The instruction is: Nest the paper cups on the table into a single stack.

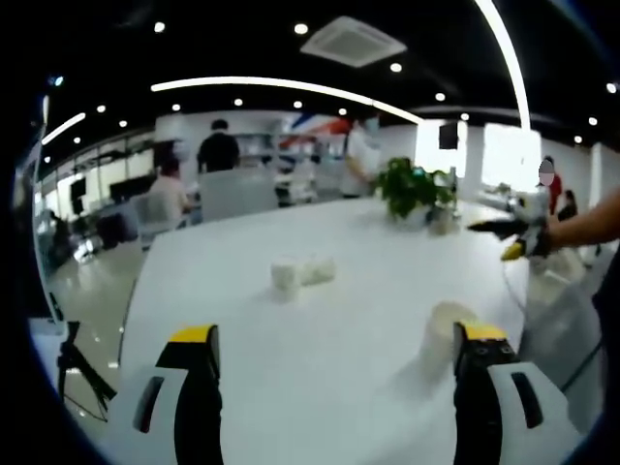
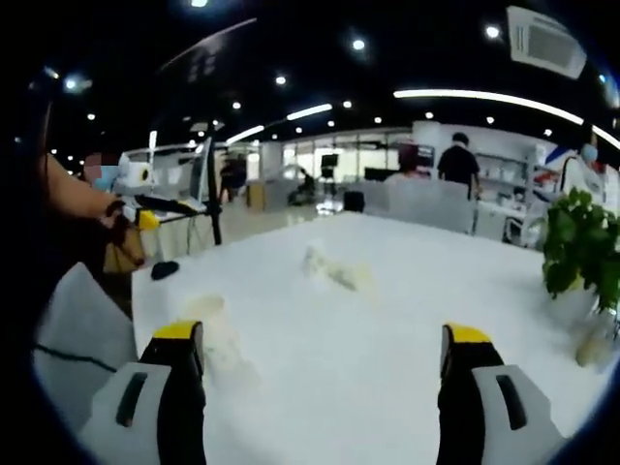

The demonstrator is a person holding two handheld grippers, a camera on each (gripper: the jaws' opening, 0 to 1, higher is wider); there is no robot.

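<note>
Two paper cups (image 1: pixel 302 272) lie mid-table (image 1: pixel 339 387), a third cup (image 1: pixel 446 325) stands beside the left gripper (image 1: pixel 336 363), whose jaws are spread, as are those of the right gripper (image 2: pixel 322 363); the blurred views hide cup details.

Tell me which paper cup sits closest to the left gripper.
The upright cup just beside the left gripper's right jaw, in the left gripper view. The other cups sit grouped farther out, mid-table.
</note>
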